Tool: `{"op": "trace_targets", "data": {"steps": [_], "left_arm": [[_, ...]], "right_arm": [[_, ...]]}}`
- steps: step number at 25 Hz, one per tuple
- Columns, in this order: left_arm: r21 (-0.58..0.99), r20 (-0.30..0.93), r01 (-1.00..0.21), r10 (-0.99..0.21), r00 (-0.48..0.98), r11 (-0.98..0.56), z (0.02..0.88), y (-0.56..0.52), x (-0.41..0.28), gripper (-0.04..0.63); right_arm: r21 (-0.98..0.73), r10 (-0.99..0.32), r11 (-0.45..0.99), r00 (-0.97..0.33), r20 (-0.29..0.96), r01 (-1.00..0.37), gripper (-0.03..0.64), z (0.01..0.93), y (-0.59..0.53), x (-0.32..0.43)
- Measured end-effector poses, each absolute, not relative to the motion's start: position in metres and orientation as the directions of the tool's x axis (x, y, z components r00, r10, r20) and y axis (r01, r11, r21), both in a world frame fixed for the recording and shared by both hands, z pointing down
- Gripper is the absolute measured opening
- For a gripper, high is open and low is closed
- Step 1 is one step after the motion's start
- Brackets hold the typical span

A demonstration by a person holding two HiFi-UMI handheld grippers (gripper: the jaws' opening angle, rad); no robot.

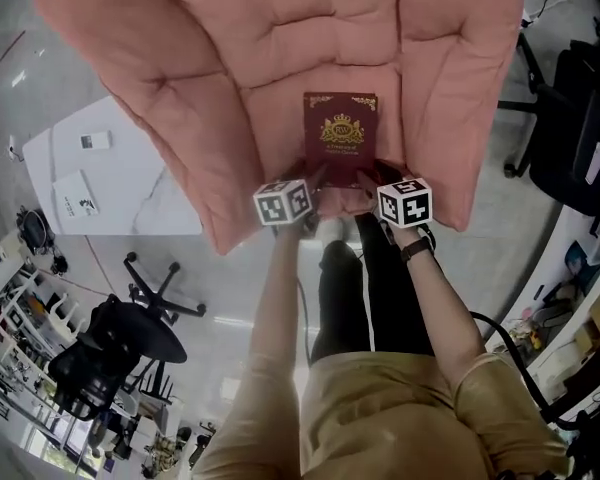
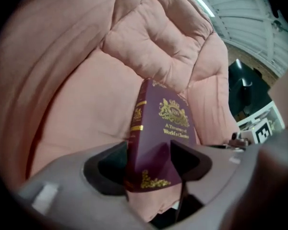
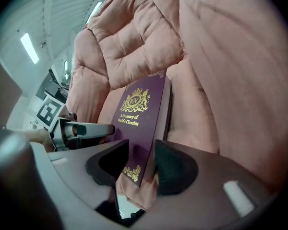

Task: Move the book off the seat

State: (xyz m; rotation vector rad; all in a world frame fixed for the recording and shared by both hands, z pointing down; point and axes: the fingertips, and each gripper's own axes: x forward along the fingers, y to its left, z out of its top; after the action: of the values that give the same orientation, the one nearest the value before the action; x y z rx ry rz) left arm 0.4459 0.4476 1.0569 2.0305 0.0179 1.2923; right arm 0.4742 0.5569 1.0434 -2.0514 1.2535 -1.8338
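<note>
A maroon book (image 1: pixel 340 133) with gold print lies flat on the pink padded seat (image 1: pixel 270 38), its near edge at the cushion's front. My left gripper (image 1: pixel 315 180) is at the book's near left corner; in the left gripper view the book (image 2: pixel 165 123) has that corner between the jaws of the left gripper (image 2: pixel 149 162), which stand wide around it. My right gripper (image 1: pixel 375 176) is at the near right corner. In the right gripper view the book (image 3: pixel 139 114) fills the gap of the right gripper (image 3: pixel 141 159), both jaws against it.
The seat's thick arms rise on both sides of the book. A white table (image 1: pixel 120 178) stands left of the seat, a black office chair (image 1: pixel 120 343) below it. Another dark chair (image 1: pixel 580 118) is at the right. The person's legs are just in front of the seat.
</note>
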Motion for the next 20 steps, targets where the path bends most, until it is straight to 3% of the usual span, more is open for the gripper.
{"op": "trace_targets", "data": {"steps": [3,12,20], "left_arm": [[0.563,0.789,-0.361,0.353,0.503,-0.743,1.064,0.449,0.443,0.258],[0.550,0.793,-0.387,0.316,0.521,-0.740,1.020,0.453,0.446,0.230],[0.570,0.721,-0.370,0.231,0.654,-0.734,0.879,0.451,0.462,0.224]], "right_arm": [[-0.581,-0.629,-0.657,-0.075,0.774,-0.480,0.124,1.050,0.557,0.473],[-0.535,-0.609,-0.644,-0.058,0.791,-0.546,0.112,1.005,0.558,0.489],[-0.498,-0.683,-0.530,-0.002,0.731,-0.686,0.112,0.863,0.551,0.516]]}}
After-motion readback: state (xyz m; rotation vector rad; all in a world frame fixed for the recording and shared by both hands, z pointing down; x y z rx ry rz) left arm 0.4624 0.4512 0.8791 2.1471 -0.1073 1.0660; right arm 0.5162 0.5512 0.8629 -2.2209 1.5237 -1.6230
